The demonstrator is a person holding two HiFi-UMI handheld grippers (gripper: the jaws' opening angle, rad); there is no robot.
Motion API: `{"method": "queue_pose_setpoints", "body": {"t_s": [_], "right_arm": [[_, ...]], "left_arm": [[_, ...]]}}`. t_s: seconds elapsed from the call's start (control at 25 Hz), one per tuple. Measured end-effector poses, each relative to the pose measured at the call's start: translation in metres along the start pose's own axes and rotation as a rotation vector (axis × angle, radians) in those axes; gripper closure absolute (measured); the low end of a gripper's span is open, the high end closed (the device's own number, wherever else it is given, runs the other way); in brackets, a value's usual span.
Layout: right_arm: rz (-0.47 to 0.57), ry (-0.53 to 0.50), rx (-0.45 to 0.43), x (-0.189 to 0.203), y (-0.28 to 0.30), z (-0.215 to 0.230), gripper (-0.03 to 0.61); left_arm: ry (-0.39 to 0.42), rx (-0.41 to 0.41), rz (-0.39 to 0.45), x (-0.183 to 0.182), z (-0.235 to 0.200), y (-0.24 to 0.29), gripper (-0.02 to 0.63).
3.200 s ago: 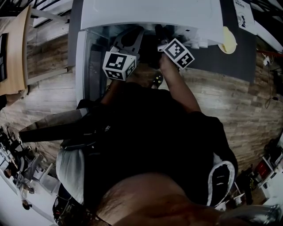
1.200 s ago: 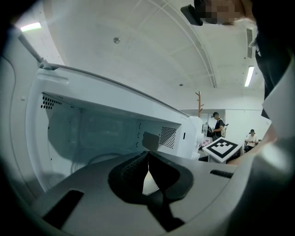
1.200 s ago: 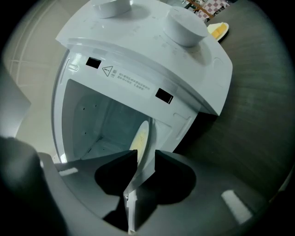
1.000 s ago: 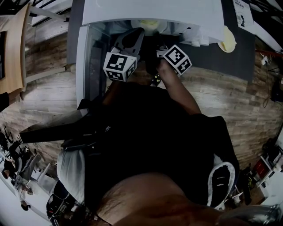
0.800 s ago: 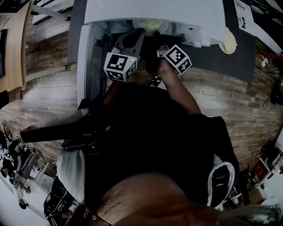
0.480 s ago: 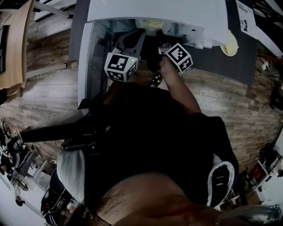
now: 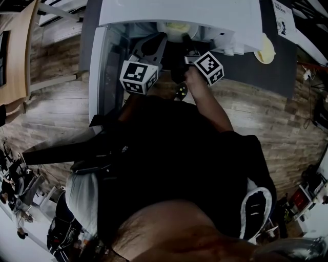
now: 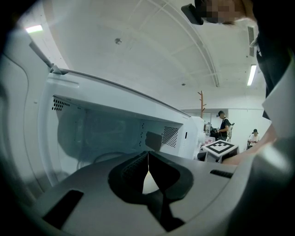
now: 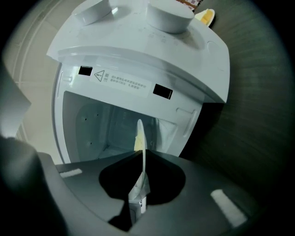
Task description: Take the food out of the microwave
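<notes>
The white microwave [image 7: 179,15] stands with its door [image 7: 100,66] swung open to the left. At its mouth sits a white plate [image 7: 174,26] with yellow food. In the right gripper view the plate's rim [image 9: 139,133] runs edge-on between the jaws. My right gripper [image 9: 142,159] has just been closing and is now shut on that rim. My left gripper [image 8: 148,159] is shut at the cavity's mouth, and a pale surface shows below its closed tips. From above, the left gripper [image 7: 156,41] is just left of the plate and the right gripper [image 7: 187,40] just right of it.
The microwave stands on a dark table [image 7: 246,71], where a yellowish dish [image 7: 265,48] lies to its right. The open door stands close to my left arm. Wooden flooring [image 7: 56,112] surrounds the table. People stand far off in the room [image 8: 223,129].
The plate with yellow food has come to the microwave's mouth since the oldest frame. Over the last second the right gripper's marker cube shifted slightly right. The left gripper kept still.
</notes>
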State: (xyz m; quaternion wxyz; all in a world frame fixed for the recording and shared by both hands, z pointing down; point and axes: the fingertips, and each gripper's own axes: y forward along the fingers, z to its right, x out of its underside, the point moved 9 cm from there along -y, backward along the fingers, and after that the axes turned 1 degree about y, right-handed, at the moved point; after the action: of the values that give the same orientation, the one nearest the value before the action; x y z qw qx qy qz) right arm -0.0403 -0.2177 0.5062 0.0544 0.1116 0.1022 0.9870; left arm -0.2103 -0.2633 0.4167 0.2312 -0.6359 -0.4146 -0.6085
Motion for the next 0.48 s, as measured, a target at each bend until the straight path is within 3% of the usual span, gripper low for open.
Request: {"method": "queue_pose_setpoints", "body": {"t_s": [0.48], "right_arm": [[-0.034,0.093,-0.041,-0.002,-0.029,0.012,0.572]], "left_arm": [[0.008,-0.052,0.01,0.004,0.014,-0.01,0.606]]}}
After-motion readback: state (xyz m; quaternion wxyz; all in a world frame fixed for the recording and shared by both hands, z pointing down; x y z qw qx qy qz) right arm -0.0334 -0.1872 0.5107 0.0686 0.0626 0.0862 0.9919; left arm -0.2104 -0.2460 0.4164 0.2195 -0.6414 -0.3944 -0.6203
